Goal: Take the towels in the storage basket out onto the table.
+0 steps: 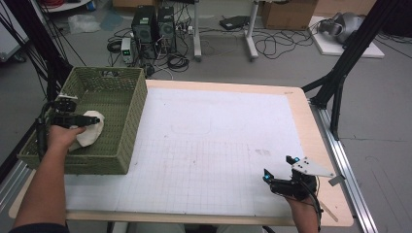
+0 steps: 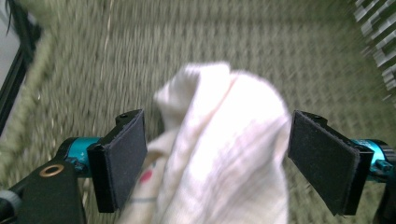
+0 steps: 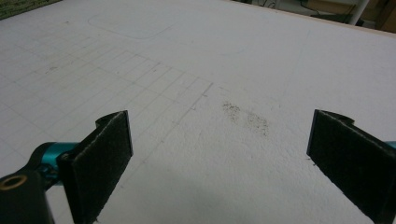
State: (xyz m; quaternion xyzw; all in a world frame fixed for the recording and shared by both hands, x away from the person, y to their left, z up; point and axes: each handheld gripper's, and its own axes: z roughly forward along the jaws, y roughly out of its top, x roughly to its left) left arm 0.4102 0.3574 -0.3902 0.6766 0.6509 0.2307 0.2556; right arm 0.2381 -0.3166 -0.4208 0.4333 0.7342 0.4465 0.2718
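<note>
Grey floor strewn with cables frames the pale gridded table (image 1: 204, 145), and the work sits at the left of the high view. Inside the left gripper (image 2: 217, 158), 2 black pads stand apart with 1 white cloth (image 2: 224, 149) bunched between them; whether either pad touches the fabric is hard to tell, but nothing is pinched tight. The cloth lies low in the frame of the left gripper view, over the woven bottom of the green basket (image 1: 131, 121), which looks like a drop-off: jaws spread so the cloth can settle inside. In the high view the left gripper (image 1: 90, 119) reaches over the basket's near-left wall, the cloth (image 1: 92, 133) under it, close to that wall. Outward, at the lower right of the high view, the right gripper (image 1: 281, 175) rests low above the mat, idle by my judgement; its 2 pads stand wide apart over bare grid with a faint dark smudge (image 3: 245, 116) between them. Count: 1 cloth, 1 basket, 2 grippers.
</note>
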